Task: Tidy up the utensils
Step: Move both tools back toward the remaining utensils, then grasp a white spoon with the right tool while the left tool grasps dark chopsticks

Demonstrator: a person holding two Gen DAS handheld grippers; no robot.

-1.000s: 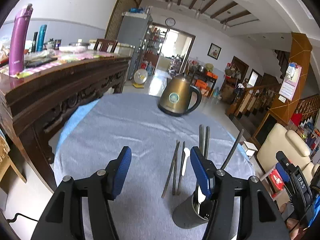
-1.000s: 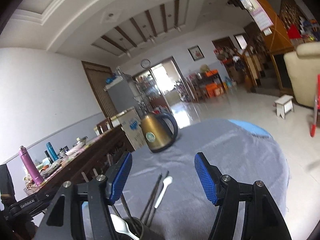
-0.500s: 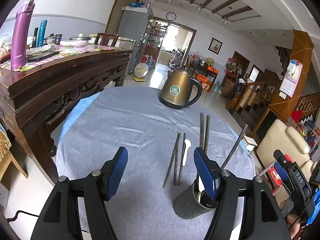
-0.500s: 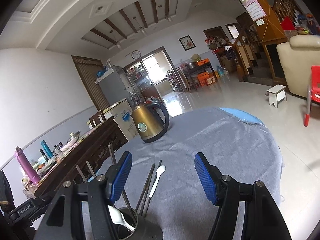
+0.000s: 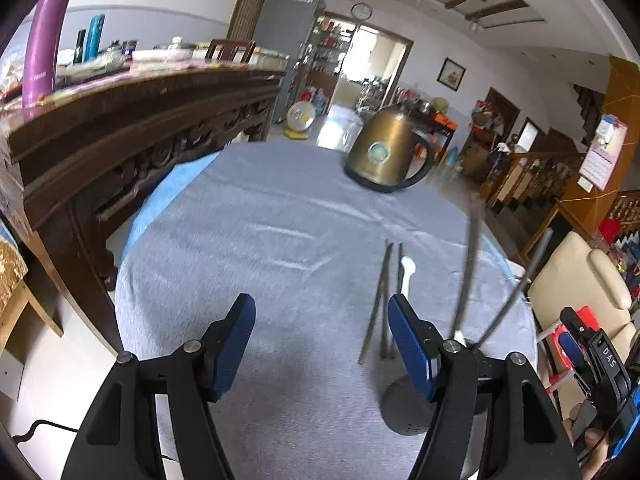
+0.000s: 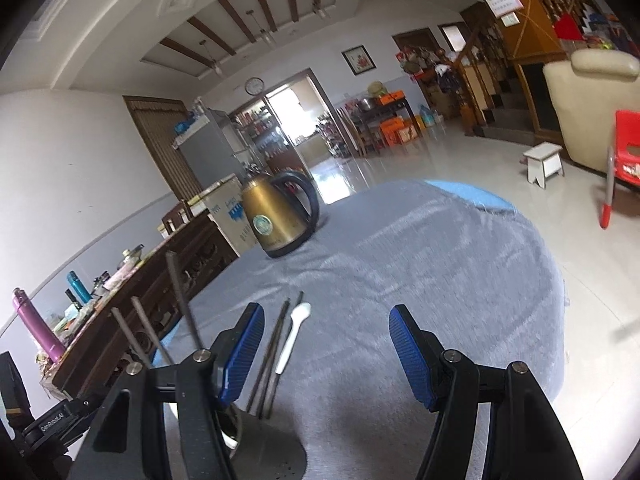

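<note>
Only the right wrist view shows a red chair. Left tongs and right tongs gape empty over the grey cloth worktop. Dark slender chopsticks and a white spoon lie mid-worktop, beside the round grey holder.

Setting: a home, open living/dining room. Evidence: carved wooden sideboard, staircase, cream armchair, wall clock; probably a kitchen beyond the doorway.
</note>
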